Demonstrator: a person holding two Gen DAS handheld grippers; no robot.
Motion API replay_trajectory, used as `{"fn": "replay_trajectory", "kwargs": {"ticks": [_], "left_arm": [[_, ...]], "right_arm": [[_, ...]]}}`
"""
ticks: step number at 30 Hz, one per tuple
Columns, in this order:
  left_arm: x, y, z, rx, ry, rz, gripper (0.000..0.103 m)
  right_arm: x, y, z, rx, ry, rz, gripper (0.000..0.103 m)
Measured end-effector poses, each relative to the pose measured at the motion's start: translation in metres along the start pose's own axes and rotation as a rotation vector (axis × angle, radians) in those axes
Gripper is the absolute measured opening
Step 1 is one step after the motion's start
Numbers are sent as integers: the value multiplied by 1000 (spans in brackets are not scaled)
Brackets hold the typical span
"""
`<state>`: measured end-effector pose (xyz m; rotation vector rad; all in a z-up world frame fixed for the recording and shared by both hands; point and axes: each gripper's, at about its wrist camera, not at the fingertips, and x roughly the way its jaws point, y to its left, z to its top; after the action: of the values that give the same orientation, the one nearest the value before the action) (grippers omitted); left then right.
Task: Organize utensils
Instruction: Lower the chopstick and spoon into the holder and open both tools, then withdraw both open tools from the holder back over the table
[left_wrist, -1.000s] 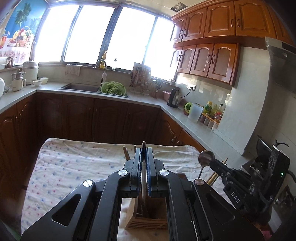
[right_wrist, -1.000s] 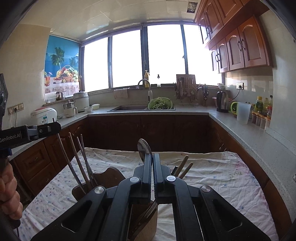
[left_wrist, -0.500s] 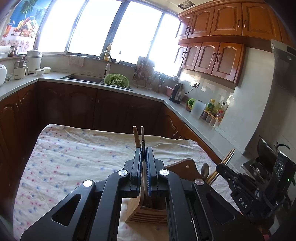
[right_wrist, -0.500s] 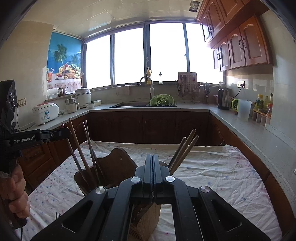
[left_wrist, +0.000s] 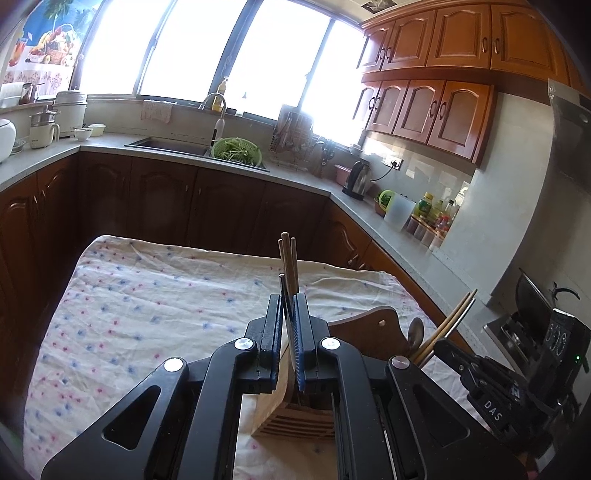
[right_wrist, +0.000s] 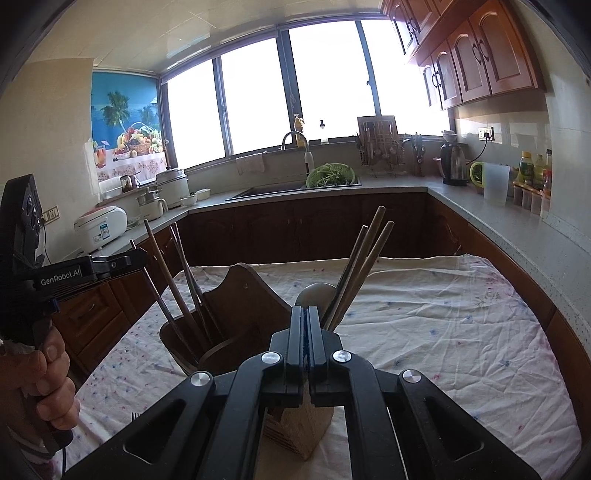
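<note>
A wooden utensil holder (left_wrist: 295, 421) stands on the cloth-covered table, with a dark wooden compartment (right_wrist: 229, 314) beside a slatted light one (right_wrist: 295, 435). My left gripper (left_wrist: 288, 295) is slightly parted around a thin dark chopstick (left_wrist: 282, 284) standing with wooden chopsticks (left_wrist: 288, 258) in the holder. My right gripper (right_wrist: 304, 310) is shut and empty, just above the holder. A metal spoon (right_wrist: 314, 295) and several chopsticks (right_wrist: 365, 251) stand behind it. More chopsticks (right_wrist: 166, 266) lean in the dark compartment. The spoon also shows in the left wrist view (left_wrist: 415, 332).
The table wears a white flowered cloth (left_wrist: 147, 302). A fork tip (right_wrist: 135, 416) lies on the cloth at lower left. Dark cabinets and a grey counter (right_wrist: 498, 221) with sink, kettle and bottles ring the table. A hand (right_wrist: 48, 387) holds the left gripper's handle.
The right gripper lowered the spoon into the holder and no longer holds it. The left gripper sank along the chopsticks and its jaws parted slightly.
</note>
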<state>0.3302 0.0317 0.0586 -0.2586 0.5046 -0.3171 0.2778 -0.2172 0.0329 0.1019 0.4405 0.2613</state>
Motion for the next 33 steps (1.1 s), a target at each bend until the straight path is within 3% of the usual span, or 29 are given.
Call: {"fn": "replay_trajectory", "kwargs": {"ticks": [1, 3, 4, 5, 8, 9, 12, 23, 33], "left_arm": [[1, 0, 0, -2, 5, 3, 10], [0, 0, -3, -7, 9, 9, 31], [-1, 0, -4, -8, 5, 13, 37], [-3, -1, -5, -10, 3, 17, 42], [-5, 0, -7, -20, 9, 25, 53], [-7, 1, -9, -20, 9, 32, 56], [-11, 2, -13, -25, 11, 47, 66], [-21, 5, -26, -23, 39, 87, 74], [-36, 0, -37, 12, 43, 149, 87]], "right_arm": [[-1, -1, 0, 5, 3, 1, 2], [-3, -2, -1, 13, 4, 2, 3], [-3, -2, -1, 15, 5, 2, 4], [-4, -2, -1, 17, 6, 1, 8], [-8, -3, -2, 22, 2, -11, 42], [-9, -4, -2, 25, 0, -11, 47], [-11, -8, -3, 38, 5, -16, 47], [-14, -9, -8, 45, 20, -21, 58], [-24, -8, -11, 54, 16, 5, 81]]}}
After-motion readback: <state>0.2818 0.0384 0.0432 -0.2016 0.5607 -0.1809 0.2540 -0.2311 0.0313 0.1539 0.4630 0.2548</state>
